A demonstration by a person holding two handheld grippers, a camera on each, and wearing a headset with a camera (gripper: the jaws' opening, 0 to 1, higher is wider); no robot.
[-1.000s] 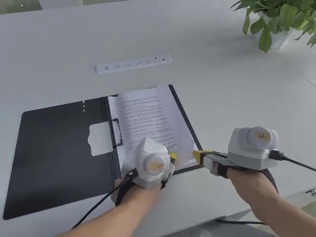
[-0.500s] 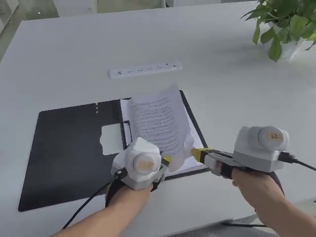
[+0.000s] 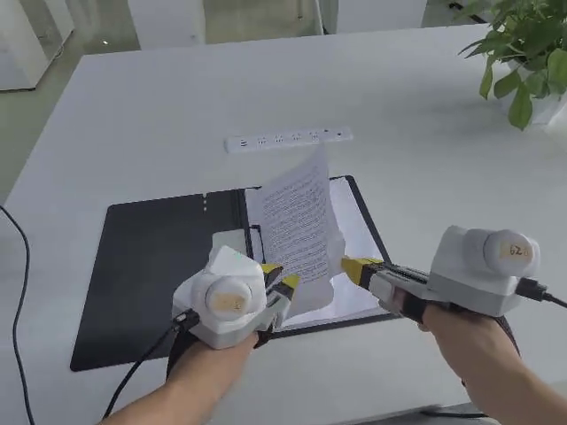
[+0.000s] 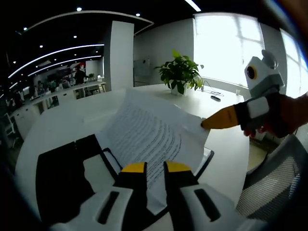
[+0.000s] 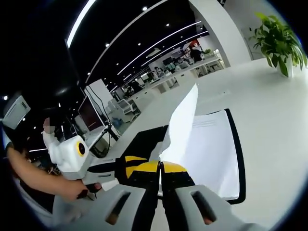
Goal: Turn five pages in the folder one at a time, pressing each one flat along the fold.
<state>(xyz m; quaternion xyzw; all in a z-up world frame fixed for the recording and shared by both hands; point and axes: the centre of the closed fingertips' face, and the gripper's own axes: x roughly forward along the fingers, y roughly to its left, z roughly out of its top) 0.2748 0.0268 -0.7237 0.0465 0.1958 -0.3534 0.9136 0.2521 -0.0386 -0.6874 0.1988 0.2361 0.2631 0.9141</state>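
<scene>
Right gripper (image 3: 351, 267): fingers clamped on the corner of the page (image 3: 299, 221), which is lifted over the open folder (image 3: 142, 266) on the counter (image 3: 425, 159). Left gripper (image 3: 279, 276): fingers slightly apart at the page's lower edge. Beyond: power strip (image 3: 288, 138), plant (image 3: 523, 53).
</scene>
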